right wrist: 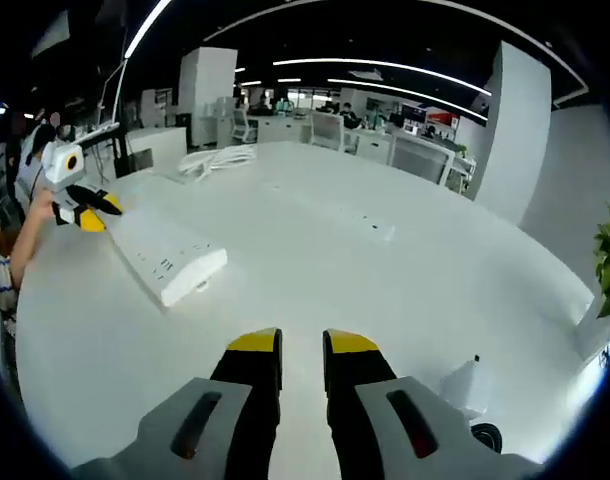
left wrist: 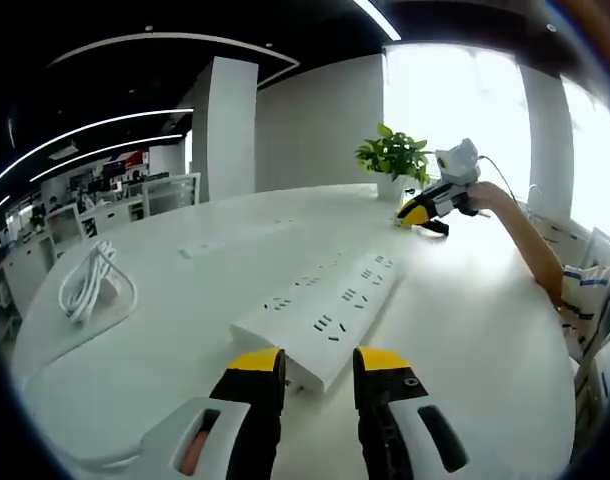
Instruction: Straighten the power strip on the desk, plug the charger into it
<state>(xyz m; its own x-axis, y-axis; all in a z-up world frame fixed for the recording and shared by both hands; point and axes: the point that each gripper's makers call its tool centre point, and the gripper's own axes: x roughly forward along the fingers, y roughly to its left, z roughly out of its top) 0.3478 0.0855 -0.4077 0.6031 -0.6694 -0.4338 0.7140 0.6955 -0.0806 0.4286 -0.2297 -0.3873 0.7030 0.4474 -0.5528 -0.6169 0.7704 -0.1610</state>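
A long white power strip (left wrist: 325,315) lies at a slant on the white desk (left wrist: 465,330). Its near end sits just beyond the yellow tips of my left gripper (left wrist: 320,362), which is open and holds nothing. In the right gripper view the power strip (right wrist: 170,258) is at the left, with the left gripper (right wrist: 85,212) in a hand at its far end. My right gripper (right wrist: 302,343) hovers over bare desk, its jaws a little apart and empty; it also appears far off as the right gripper (left wrist: 417,215). A white charger (right wrist: 463,385) with a black cord stands to its lower right.
A coiled white cable (left wrist: 90,285) lies at the desk's left side. A potted plant (left wrist: 393,158) stands at the far edge by the window. A flush socket panel (right wrist: 370,226) is set into the desk's middle. Office desks and chairs fill the background.
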